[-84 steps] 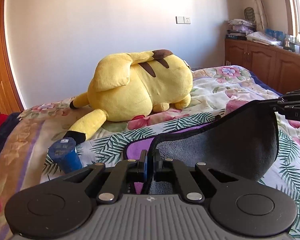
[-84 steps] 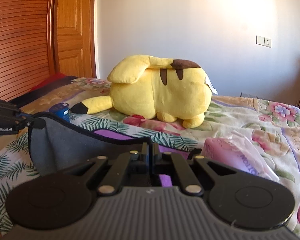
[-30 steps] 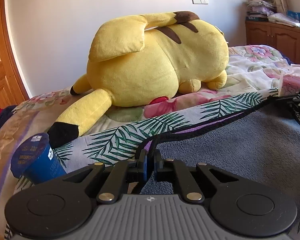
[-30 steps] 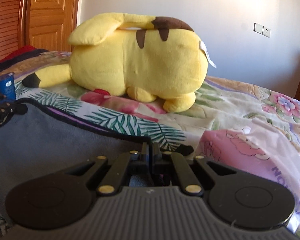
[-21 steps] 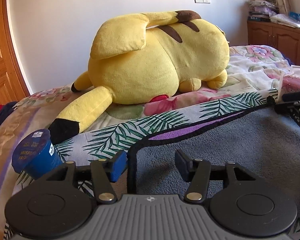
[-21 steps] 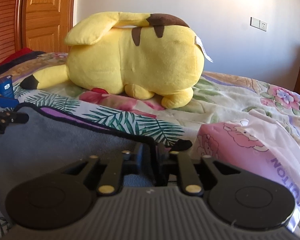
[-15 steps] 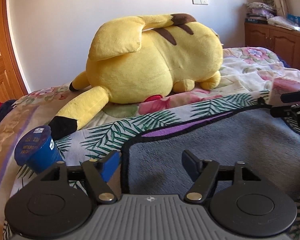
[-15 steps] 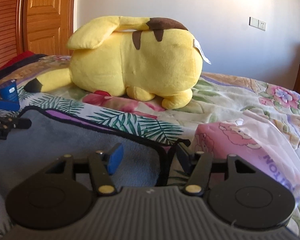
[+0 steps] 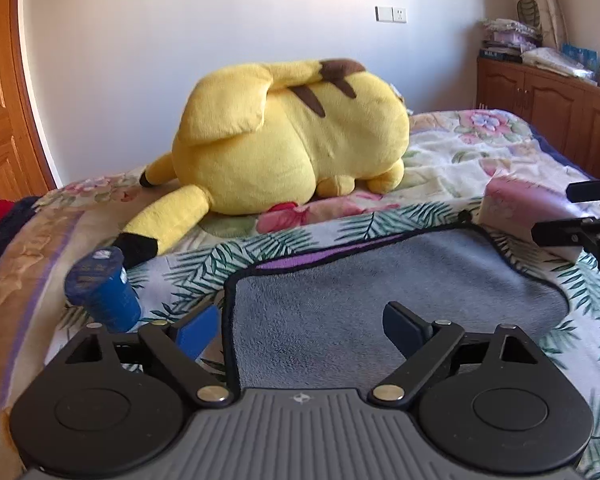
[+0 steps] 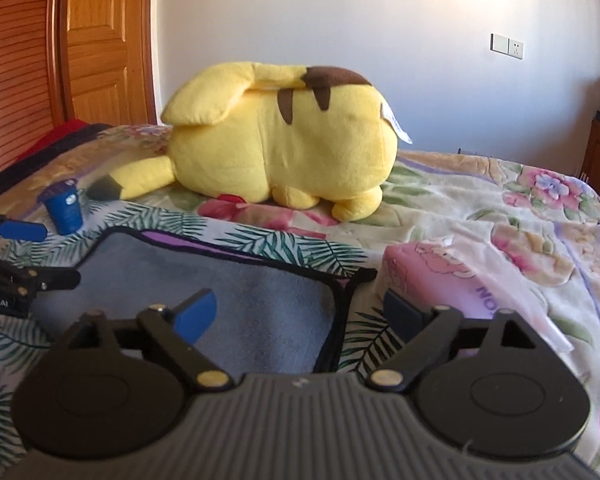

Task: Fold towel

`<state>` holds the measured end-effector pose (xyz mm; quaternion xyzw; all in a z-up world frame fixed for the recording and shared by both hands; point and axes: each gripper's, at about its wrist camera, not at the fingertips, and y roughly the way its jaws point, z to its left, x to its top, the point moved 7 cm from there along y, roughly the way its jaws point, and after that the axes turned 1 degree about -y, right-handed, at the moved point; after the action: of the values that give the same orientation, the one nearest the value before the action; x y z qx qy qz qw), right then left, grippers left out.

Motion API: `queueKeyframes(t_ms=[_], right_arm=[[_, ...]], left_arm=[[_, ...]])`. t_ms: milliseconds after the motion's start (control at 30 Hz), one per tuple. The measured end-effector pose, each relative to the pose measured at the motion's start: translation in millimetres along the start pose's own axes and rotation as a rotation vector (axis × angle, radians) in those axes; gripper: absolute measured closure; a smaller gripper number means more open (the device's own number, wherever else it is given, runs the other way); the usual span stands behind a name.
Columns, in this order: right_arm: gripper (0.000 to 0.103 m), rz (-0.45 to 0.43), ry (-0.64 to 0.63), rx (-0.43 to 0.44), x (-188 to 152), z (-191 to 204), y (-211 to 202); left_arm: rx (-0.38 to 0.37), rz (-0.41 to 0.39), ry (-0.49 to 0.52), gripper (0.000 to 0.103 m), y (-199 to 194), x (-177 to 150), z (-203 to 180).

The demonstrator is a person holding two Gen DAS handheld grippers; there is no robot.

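A grey towel [image 9: 380, 304] with black trim and a purple underside lies folded flat on the bed; it also shows in the right wrist view [image 10: 228, 296]. My left gripper [image 9: 304, 328] is open and empty over the towel's near left corner. My right gripper [image 10: 304, 312] is open and empty over the towel's near right corner. Each gripper shows in the other's view: the right gripper [image 9: 580, 212] at the right edge, the left gripper [image 10: 32, 256] at the left edge, both open.
A big yellow plush toy [image 9: 284, 140] lies on the floral bedspread [image 9: 452, 160] behind the towel. A blue cup [image 9: 100, 288] stands left of the towel. A pink packet [image 10: 452, 280] lies right of it. Wooden cabinets [image 9: 560, 104] at right, wooden door [image 10: 100, 40] at left.
Both grippers carried the towel's edge forward and laid it down over the rest. Both then opened, let go of the corners and drew back and up a little.
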<state>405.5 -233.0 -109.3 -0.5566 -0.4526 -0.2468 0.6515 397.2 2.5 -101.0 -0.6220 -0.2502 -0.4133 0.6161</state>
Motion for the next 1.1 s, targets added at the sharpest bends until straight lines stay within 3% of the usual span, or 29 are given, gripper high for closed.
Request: queueKeyframes(t_ms=[33, 267, 767, 1100], right_arm=[[0.0, -0.002, 0.0, -0.001, 2.0, 1.2, -5.1], [0.0, -0.025, -0.006, -0.002, 12.5, 11.7, -39.6], [0.0, -0.066, 0.034, -0.011, 29.3, 20.0, -107.4], [0.0, -0.104, 0.034, -0.028, 43.5, 24.6, -166.9]], left_arm=[[0.001, -0.004, -0.001, 0.028, -5.0, 2.2, -0.8], [0.009, -0.046, -0.012, 0.019, -45.7, 19.8, -4.6], [0.006, -0.076, 0.008, 0.016, -125.3, 38.4, -17.3], [0.008, -0.105, -0.03, 0.016, -188.8, 49.4, -20.4]])
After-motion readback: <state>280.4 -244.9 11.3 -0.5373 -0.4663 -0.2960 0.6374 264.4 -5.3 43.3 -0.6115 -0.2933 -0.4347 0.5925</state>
